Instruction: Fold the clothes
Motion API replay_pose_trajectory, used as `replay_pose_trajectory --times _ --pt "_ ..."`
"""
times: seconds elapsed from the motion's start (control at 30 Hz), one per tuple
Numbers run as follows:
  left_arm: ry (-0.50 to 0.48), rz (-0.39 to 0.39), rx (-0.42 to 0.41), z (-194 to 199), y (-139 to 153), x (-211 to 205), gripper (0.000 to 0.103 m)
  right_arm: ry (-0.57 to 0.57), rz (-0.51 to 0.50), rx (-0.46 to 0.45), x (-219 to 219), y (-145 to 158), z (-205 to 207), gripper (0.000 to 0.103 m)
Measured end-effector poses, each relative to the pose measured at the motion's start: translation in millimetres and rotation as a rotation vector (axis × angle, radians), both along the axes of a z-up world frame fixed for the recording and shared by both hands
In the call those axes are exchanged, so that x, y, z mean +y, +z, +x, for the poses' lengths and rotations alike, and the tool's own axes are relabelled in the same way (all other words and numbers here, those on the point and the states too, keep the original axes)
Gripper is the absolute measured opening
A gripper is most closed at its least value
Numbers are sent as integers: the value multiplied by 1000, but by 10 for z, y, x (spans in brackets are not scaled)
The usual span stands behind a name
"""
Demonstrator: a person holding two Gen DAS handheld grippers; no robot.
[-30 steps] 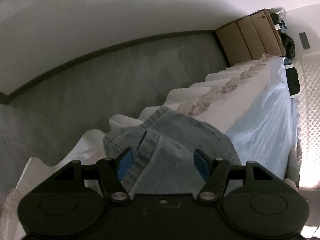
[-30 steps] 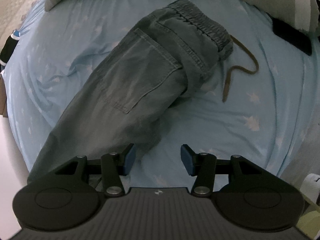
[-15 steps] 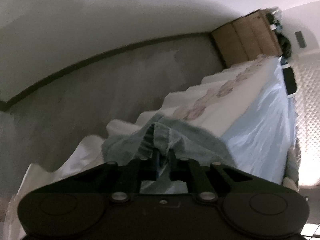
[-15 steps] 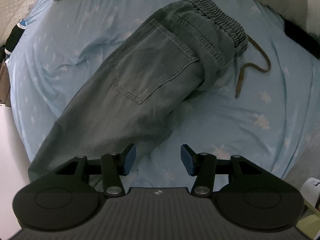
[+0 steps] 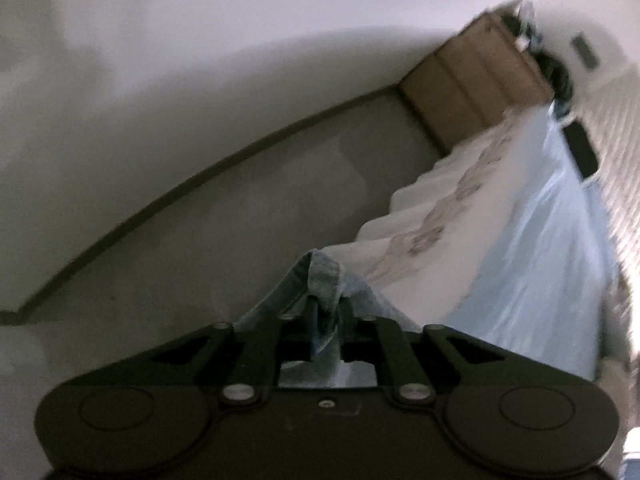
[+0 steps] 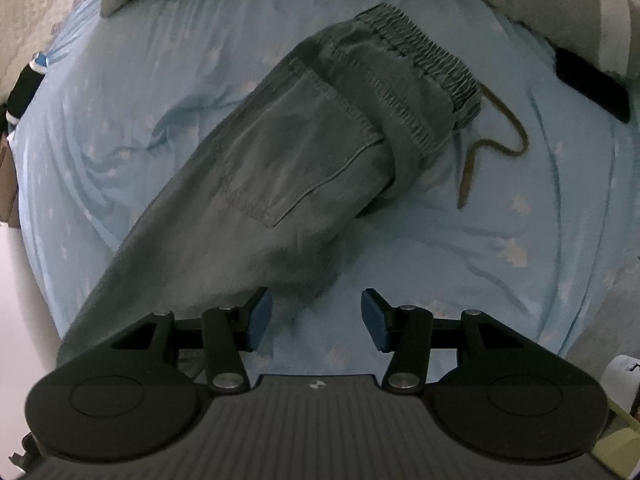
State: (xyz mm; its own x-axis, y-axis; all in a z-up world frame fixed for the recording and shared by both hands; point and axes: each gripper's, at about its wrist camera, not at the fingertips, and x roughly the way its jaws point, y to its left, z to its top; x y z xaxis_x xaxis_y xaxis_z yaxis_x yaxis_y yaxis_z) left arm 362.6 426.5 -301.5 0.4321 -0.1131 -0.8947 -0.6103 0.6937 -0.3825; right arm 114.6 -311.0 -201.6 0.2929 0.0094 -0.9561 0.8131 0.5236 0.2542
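Left hand-held gripper (image 5: 325,322) is clamped tight on the hem end of the jeans (image 5: 320,280), fingers pressed together with a bunch of pale denim squeezed between them and spilling back toward the camera. That end is raised off the edge of the bed (image 5: 532,248). Over on the right, the right hand-held gripper (image 6: 316,318) hangs wide open with nothing in it, its blue pads (image 6: 259,316) well apart, poised just above the sheet beside the trouser leg.

The jeans (image 6: 288,168) lie on the blue star-print sheet (image 6: 500,248), long axis on a diagonal: elastic waistband (image 6: 424,52) far and to the right, leg running near and to the left, back pocket facing up. A brown drawstring (image 6: 496,136) trails off right of the waistband.

Only the right wrist view gives the whole garment and a grey duvet (image 6: 560,8) at the far edge. Only the left wrist view shows the floor (image 5: 224,208), the white bed skirt (image 5: 416,208) and cardboard boxes (image 5: 476,80) far along the wall; it is blurred.
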Motion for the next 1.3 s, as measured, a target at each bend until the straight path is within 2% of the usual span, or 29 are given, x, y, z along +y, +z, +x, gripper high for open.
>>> replay_pose_trajectory --times 0.07,0.1,0.13,0.37,0.7,0.83,0.97,1.03,1.2,1.3 --pt "12 -1 12 15 4 -9 39 -15 -3 -10 -40 26 -38 52" --pt "8 -1 11 -2 21 -33 59 -22 -4 -16 -61 34 -64 52" --pt "1 5 10 -23 42 -64 63 -29 -5 -22 -82 42 -90 52" --pt "-125 23 30 -311 239 -496 63 -121 13 -81 -253 26 -338 53" --pt "-387 68 34 -1014 639 -1868 63 -322 69 -173 -741 -203 -740 58" --pt "-402 53 42 -1344 832 -2434 63 -419 106 -226 -1107 -372 -834 67" --pt "-386 75 48 -1633 1074 -2893 63 -479 157 -270 -1493 -646 -799 78" --pt "-378 88 46 -1744 1190 -3104 63 -496 191 -289 -1658 -812 -757 78" --pt "-399 180 47 -1920 1445 -3703 65 -527 289 -298 -1973 -1243 -656 78" --pt "-443 219 61 -1986 1504 -4033 66 -546 341 -324 -2091 -1398 -625 78"
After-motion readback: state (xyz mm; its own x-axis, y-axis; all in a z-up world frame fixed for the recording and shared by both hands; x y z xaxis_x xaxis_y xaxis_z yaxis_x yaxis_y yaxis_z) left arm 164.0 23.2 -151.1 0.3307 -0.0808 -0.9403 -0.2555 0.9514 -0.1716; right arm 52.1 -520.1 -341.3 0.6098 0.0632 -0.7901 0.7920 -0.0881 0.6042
